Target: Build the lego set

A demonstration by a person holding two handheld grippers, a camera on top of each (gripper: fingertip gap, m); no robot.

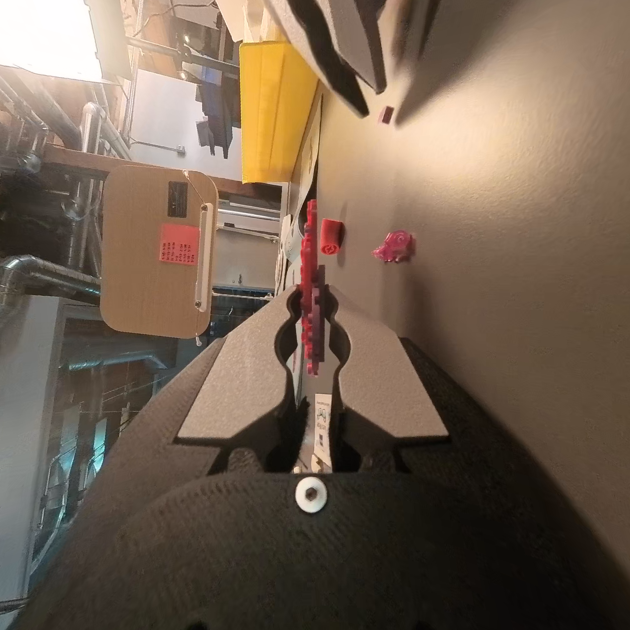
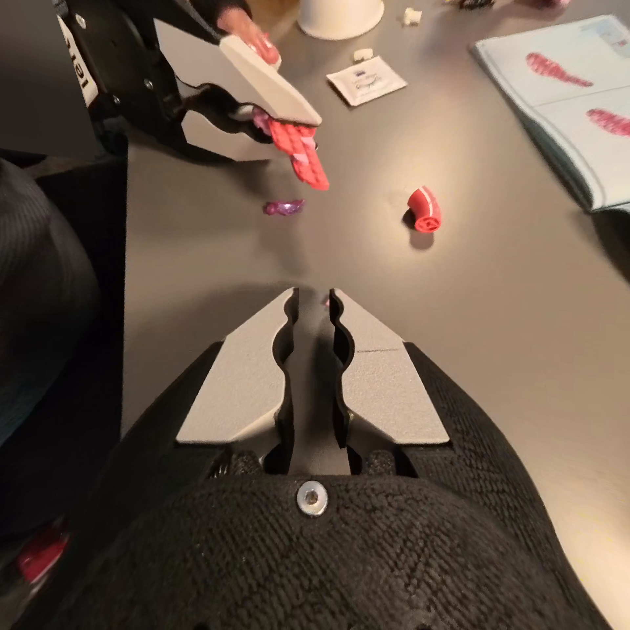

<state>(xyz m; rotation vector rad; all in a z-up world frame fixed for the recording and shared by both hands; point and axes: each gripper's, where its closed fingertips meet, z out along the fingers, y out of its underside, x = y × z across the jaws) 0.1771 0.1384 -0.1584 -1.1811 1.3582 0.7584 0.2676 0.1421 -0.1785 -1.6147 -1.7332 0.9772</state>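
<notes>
My left gripper is shut on a red studded plate with a purple piece stuck to it, held on edge above the grey table. The right wrist view shows that gripper with the plate sticking out past its tips. My right gripper is open, low over the table. A tiny pink piece lies beside its right finger, with a gap to the left pad. A red curved tube piece and a translucent purple piece lie on the table ahead.
A white cup, a white sachet and a light blue booklet lie at the far side. A yellow bin stands at the table edge. A person's hand holds the left gripper. The left gripper's tips are roughly 10 cm from the right gripper's.
</notes>
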